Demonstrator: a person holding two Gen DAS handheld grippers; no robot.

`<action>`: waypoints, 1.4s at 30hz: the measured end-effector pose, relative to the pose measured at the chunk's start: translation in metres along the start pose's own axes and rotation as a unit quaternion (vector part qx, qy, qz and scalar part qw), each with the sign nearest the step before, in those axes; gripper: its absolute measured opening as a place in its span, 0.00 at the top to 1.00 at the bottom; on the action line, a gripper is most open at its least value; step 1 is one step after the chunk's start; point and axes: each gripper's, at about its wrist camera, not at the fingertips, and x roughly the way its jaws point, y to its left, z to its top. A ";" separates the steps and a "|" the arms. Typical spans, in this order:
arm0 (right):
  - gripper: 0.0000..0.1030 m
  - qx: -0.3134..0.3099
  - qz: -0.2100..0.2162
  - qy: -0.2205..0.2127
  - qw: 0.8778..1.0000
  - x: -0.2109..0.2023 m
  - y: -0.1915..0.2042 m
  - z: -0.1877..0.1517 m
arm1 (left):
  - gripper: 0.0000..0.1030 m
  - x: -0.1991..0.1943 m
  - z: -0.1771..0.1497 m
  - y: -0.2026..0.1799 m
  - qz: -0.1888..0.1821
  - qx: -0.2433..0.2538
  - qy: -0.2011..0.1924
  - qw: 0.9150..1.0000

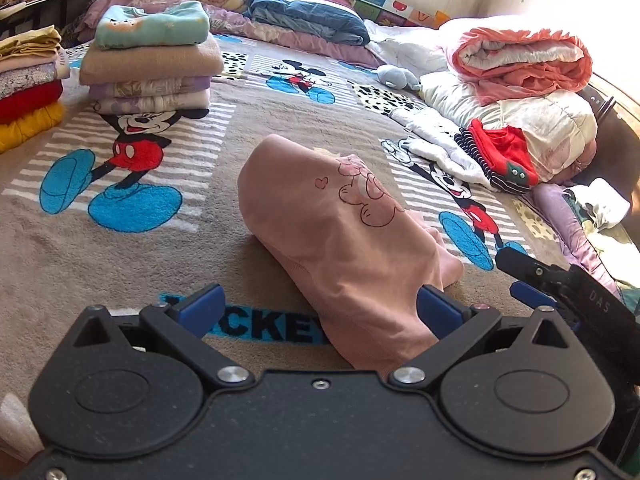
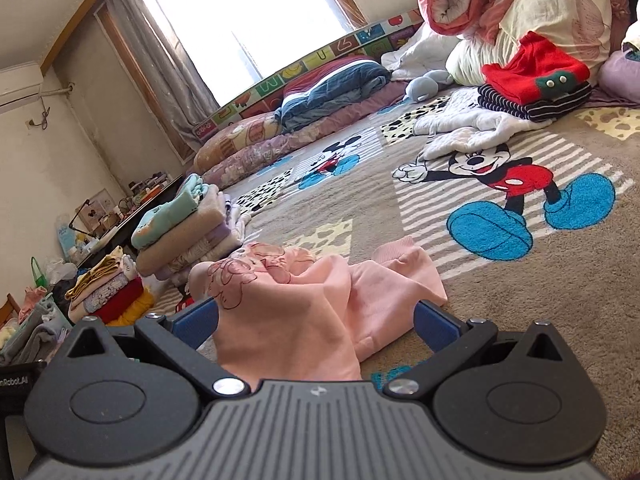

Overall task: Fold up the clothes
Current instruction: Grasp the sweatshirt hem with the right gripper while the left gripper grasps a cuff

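- Left gripper [image 1: 320, 312]: blue fingers [image 1: 202, 308] spread wide, nothing clamped; pink garment [image 1: 340, 240] draped between them, stretching ahead over the cartoon-mouse blanket [image 1: 120, 260].
- Right gripper [image 2: 316, 324]: fingers likewise wide apart, pink garment bunched between and just ahead, not pinched.
- Ahead-left of left gripper: stack of folded clothes [image 1: 152, 60], second stack [image 1: 28, 88] further left.
- Ahead-right of both: unfolded pile with red garment [image 1: 504, 156] against rolled bedding [image 1: 520, 60].

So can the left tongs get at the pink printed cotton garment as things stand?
Probably yes: the pink printed cotton garment already lies between the open fingers of the left tongs, with nothing over it.
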 end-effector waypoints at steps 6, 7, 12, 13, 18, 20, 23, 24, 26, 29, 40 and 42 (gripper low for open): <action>0.00 0.018 0.014 -0.007 1.000 0.046 -0.026 0.016 | 0.01 0.020 0.030 0.007 0.013 0.006 -0.008 1.000; 0.00 0.017 0.021 -0.010 1.000 0.054 -0.029 0.019 | 0.01 0.023 0.037 0.009 0.015 0.007 -0.011 1.000; 0.21 -0.022 0.035 0.009 0.999 0.088 -0.041 0.020 | 0.08 0.044 0.073 0.014 0.015 0.021 -0.018 1.000; 0.28 -0.033 0.036 0.017 0.999 0.094 -0.042 0.018 | 0.09 0.049 0.080 0.014 0.014 0.024 -0.019 0.999; 0.28 -0.054 0.037 0.034 0.997 0.110 -0.041 0.018 | 0.15 0.088 0.095 0.019 0.017 0.034 0.016 0.999; 0.28 -0.055 0.031 0.046 0.997 0.117 -0.043 0.017 | 0.16 0.104 0.099 0.020 0.018 0.037 0.032 0.999; 0.28 -0.053 0.041 0.056 0.996 0.119 -0.043 0.015 | 0.27 0.128 0.107 0.023 0.020 0.042 0.056 0.997; 0.29 -0.053 0.044 0.059 0.996 0.120 -0.044 0.014 | 0.43 0.136 0.109 0.024 0.020 0.044 0.064 0.997; 0.39 -0.063 0.046 0.068 0.995 0.123 -0.042 0.012 | 0.61 0.143 0.110 0.026 0.017 0.039 0.071 0.997; 0.61 -0.069 0.050 0.077 0.993 0.126 -0.042 0.009 | 0.80 0.139 0.104 0.024 0.021 0.043 0.068 0.997; 0.86 -0.072 0.056 0.060 0.994 0.104 -0.040 0.001 | 0.89 0.067 0.046 0.044 0.050 -0.016 0.014 0.999; 0.87 -0.064 0.059 0.066 0.994 0.098 -0.042 -0.004 | 0.89 0.052 0.029 0.047 0.056 -0.028 0.012 0.998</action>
